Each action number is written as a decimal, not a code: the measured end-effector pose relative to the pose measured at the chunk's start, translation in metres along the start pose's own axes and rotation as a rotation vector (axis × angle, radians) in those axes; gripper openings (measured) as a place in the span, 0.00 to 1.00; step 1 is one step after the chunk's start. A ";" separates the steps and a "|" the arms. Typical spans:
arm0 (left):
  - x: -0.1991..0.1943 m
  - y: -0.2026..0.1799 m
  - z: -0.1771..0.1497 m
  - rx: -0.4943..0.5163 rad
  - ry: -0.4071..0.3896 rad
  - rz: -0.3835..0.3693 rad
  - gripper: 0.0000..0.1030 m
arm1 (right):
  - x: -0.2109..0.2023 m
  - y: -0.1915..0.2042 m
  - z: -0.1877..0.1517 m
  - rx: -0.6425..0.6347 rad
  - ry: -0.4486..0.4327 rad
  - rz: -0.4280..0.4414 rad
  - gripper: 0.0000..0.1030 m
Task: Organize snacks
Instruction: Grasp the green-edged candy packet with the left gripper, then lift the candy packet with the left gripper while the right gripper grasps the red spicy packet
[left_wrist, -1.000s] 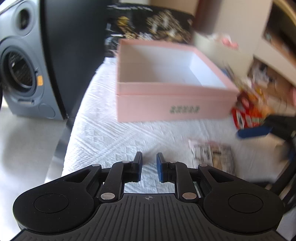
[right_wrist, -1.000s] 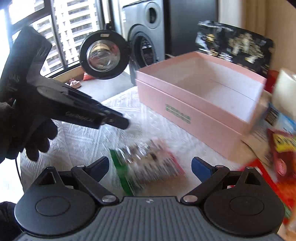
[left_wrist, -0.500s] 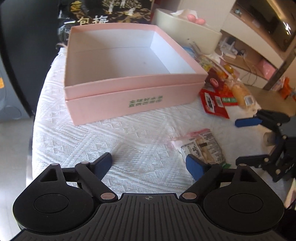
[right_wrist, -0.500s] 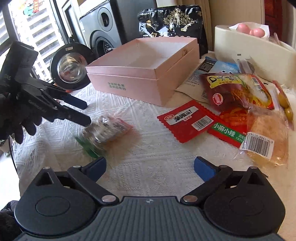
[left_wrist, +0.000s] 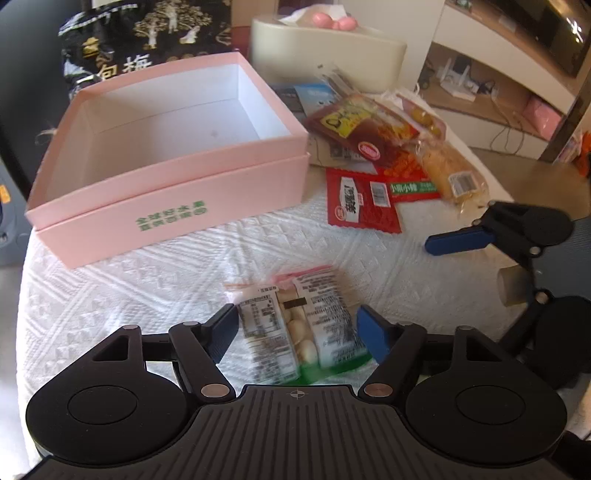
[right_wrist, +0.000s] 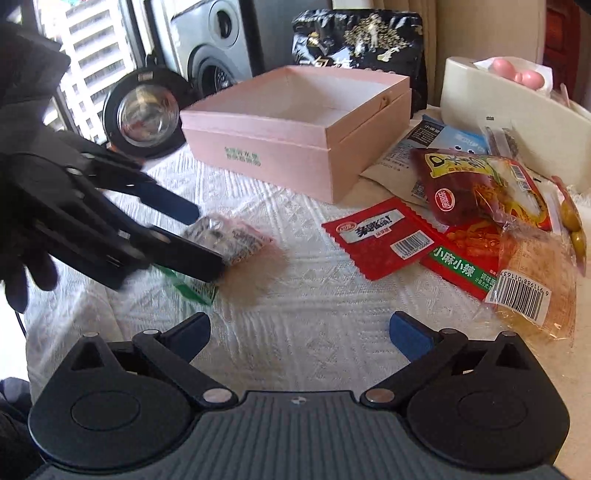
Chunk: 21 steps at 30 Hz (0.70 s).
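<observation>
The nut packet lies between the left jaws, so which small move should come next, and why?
Probably finish closing the left gripper on the nut packet. Its jaws are closing with the packet between them, not yet pressed, and the pink box behind stands open with nothing in it.

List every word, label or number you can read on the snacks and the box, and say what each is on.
"小麻小辣": green strip on the red snack packet.
"6 911988 01163": barcode sticker on the orange-yellow packet, last digit cut off.
"包梅": black bag behind the box, first characters hidden.
Unreadable: green print on the pink box, the red sachet, and the blurred packet between the closing left gripper fingers.
</observation>
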<state>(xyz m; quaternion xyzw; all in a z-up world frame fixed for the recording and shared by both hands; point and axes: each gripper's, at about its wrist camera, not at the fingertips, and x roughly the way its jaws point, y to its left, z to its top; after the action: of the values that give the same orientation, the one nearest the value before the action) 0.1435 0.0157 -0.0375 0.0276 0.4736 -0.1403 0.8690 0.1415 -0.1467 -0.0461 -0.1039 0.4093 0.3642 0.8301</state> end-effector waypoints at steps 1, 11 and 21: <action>0.002 -0.002 -0.001 0.021 -0.003 0.018 0.75 | 0.001 0.003 -0.001 -0.024 0.011 -0.013 1.00; -0.018 0.037 -0.018 -0.085 -0.095 0.007 0.65 | 0.006 0.010 0.006 -0.038 0.078 -0.062 1.00; -0.037 0.090 -0.045 -0.315 -0.245 0.053 0.64 | -0.005 0.009 0.020 0.161 -0.021 -0.161 0.93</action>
<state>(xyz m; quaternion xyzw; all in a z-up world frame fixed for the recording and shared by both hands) 0.1125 0.1183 -0.0392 -0.1137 0.3794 -0.0439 0.9172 0.1460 -0.1332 -0.0284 -0.0658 0.4187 0.2632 0.8666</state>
